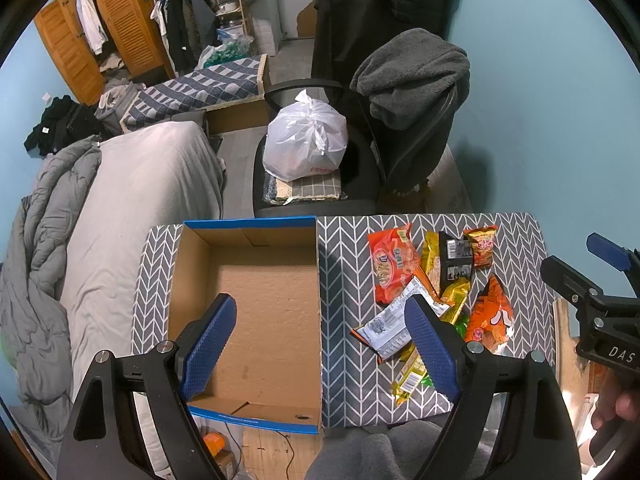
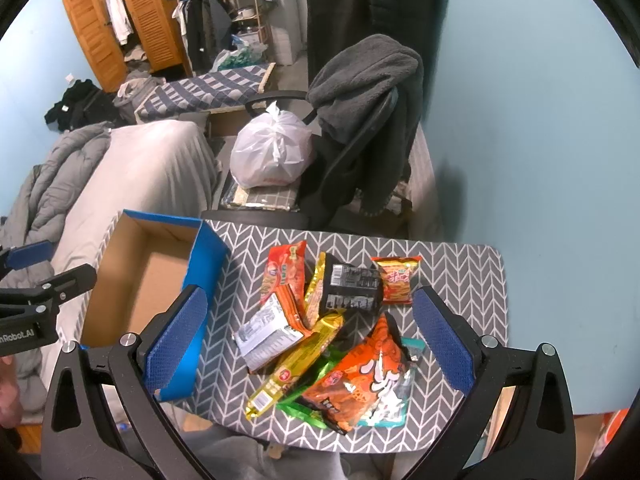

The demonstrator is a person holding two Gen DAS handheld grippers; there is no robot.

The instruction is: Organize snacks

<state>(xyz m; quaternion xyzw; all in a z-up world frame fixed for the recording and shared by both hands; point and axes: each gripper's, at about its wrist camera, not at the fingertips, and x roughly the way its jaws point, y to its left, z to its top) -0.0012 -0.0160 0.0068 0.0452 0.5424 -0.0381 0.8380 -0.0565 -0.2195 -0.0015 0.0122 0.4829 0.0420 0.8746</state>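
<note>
- Left hand-held gripper (image 1: 322,344) hung over the cardboard box (image 1: 256,280), fingers apart, holding nothing.
- Right hand-held gripper (image 2: 310,340) (likewise spread) hung above the snack packets (image 2: 332,328) on the desk (image 2: 460,268).

A cardboard box (image 1: 248,320) sits on the left part of the tabletop (image 1: 344,264). The snack packets (image 2: 332,332) lie heaped to its right. Behind the tabletop stands an office chair (image 1: 360,168) with a tied plastic bag (image 1: 306,136) on its seat. A bed (image 1: 132,200) lies left of the tabletop.
</note>
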